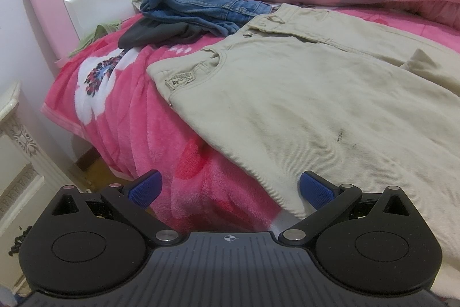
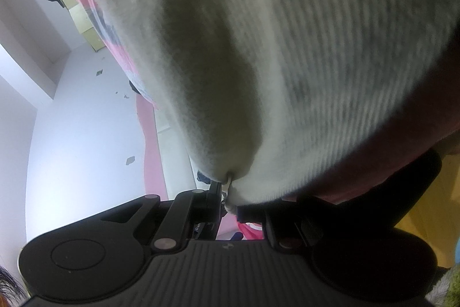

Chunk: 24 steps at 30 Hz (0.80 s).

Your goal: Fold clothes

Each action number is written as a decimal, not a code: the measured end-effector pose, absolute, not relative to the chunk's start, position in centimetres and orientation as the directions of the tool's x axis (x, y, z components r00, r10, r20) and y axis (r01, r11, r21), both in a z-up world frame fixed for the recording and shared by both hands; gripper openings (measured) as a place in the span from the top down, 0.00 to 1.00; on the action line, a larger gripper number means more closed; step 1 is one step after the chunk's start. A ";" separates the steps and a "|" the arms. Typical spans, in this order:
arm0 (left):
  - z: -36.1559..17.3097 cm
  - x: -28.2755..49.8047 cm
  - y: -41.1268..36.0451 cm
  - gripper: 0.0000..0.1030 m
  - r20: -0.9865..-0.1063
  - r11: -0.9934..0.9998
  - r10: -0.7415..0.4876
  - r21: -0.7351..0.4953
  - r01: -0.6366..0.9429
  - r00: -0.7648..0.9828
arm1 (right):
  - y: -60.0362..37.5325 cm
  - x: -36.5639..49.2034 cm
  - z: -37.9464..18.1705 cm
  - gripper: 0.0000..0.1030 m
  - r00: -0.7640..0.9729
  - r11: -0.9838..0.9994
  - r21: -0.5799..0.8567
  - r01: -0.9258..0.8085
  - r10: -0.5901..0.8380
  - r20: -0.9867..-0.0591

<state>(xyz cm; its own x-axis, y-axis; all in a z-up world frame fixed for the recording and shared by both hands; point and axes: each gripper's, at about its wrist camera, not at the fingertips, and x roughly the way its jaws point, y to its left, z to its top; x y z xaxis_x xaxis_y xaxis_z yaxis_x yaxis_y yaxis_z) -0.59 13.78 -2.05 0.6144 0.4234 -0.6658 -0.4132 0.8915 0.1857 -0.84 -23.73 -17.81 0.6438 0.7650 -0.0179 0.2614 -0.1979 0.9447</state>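
Beige trousers (image 1: 302, 94) pinched in the right gripper (image 2: 225, 192)'s closed jaws; left gripper (image 1: 230, 189) jaws wide, empty.

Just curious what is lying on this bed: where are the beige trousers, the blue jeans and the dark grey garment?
Beige cotton trousers (image 1: 287, 94): left wrist view, upper leg.
Blue denim jeans (image 1: 201, 9): left wrist view, crumpled middle.
Dark grey garment (image 1: 149, 33): left wrist view, flat front part.

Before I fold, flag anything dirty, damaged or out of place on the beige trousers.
The beige trousers have dark smudges on the leg lying across the pink blanket; they look like stains. Behind the waistband, jeans and a dark garment lie crumpled, unfolded.
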 end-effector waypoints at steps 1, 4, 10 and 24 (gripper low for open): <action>-2.1 -0.6 13.8 0.00 -0.666 0.891 0.424 0.187 -0.413 0.614 | -23.8 -0.7 -17.7 0.90 0.644 -0.198 0.945 0.262 0.765 -0.018; -2.1 -0.6 13.8 0.00 -0.666 0.891 0.425 0.187 -0.414 0.613 | -24.1 -0.4 -17.5 0.90 0.644 -0.200 0.944 0.262 0.765 -0.017; -2.0 -0.5 14.0 0.00 -0.667 0.891 0.422 0.181 -0.415 0.614 | -22.9 -3.0 -18.3 0.90 0.644 -0.201 0.944 0.262 0.765 -0.016; -1.7 -2.5 18.2 0.05 -0.628 0.908 0.213 -0.155 -0.389 0.748 | -24.0 -4.5 -17.3 0.74 0.651 -0.162 0.964 0.212 0.759 -0.016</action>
<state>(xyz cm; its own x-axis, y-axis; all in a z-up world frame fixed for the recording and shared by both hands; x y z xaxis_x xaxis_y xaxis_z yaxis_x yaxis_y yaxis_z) -2.54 18.17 -1.68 0.7483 0.2132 -0.6281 -0.3886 0.9083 -0.1547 -4.49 -23.97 -17.26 0.6511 0.7588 -0.0159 0.2125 -0.1621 0.9636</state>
